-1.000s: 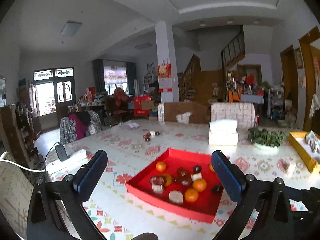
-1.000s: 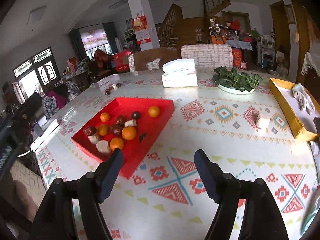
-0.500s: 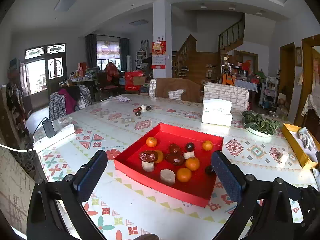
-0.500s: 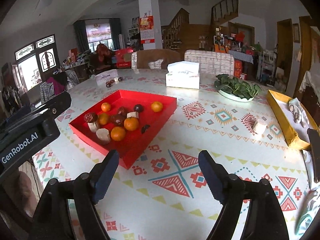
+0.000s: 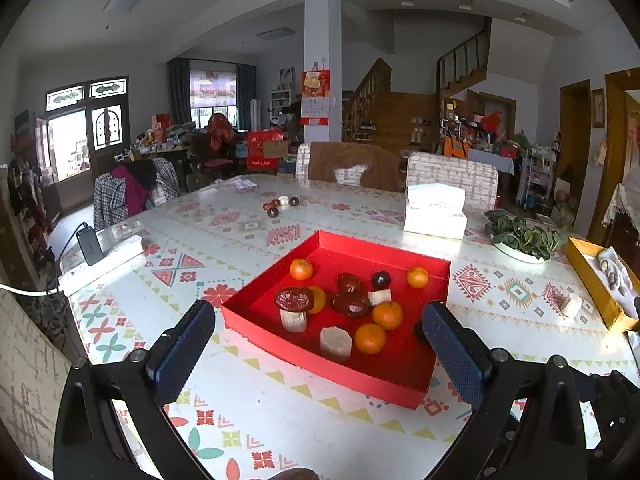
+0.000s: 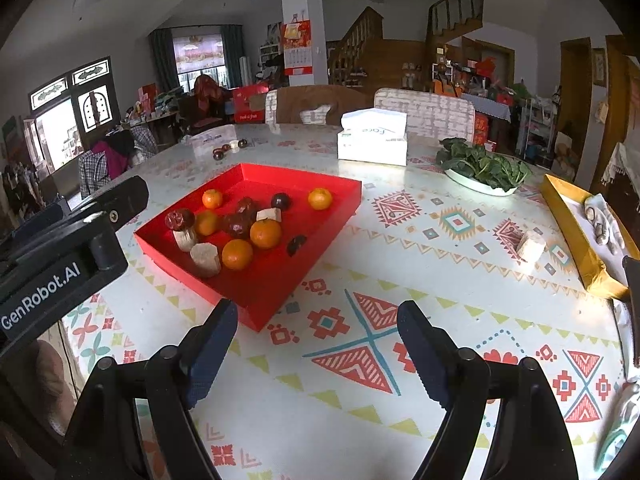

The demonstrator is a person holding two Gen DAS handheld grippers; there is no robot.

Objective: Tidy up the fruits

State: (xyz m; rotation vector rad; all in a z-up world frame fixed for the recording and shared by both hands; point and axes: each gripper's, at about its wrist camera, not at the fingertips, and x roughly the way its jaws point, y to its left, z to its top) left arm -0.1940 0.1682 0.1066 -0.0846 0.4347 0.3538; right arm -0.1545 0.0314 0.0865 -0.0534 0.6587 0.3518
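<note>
A red tray (image 5: 404,380) (image 6: 332,184) lies on the patterned table. It holds several oranges (image 5: 370,338) (image 6: 265,233), dark red dates (image 5: 294,300) (image 6: 179,218), dark round fruits (image 5: 381,280) and pale cut chunks (image 5: 335,343) (image 6: 205,259). My left gripper (image 5: 318,334) is open and empty, hovering just before the tray's near edge. My right gripper (image 6: 316,340) is open and empty above the table, right of the tray's near corner. The left gripper's body shows at the left of the right wrist view (image 6: 60,256).
A loose pale chunk (image 6: 531,246) (image 5: 571,305) lies right of the tray. Small fruits (image 5: 280,204) (image 6: 228,148) lie at the far side. A tissue box (image 6: 372,138), a plate of greens (image 6: 480,168), a yellow tray (image 6: 576,240) and a power strip (image 5: 100,260) are on the table.
Both grippers have moved forward and tilted down toward the table; the red tray looks nearer and larger. The left gripper's body has come into the right wrist view. Both stay open.
</note>
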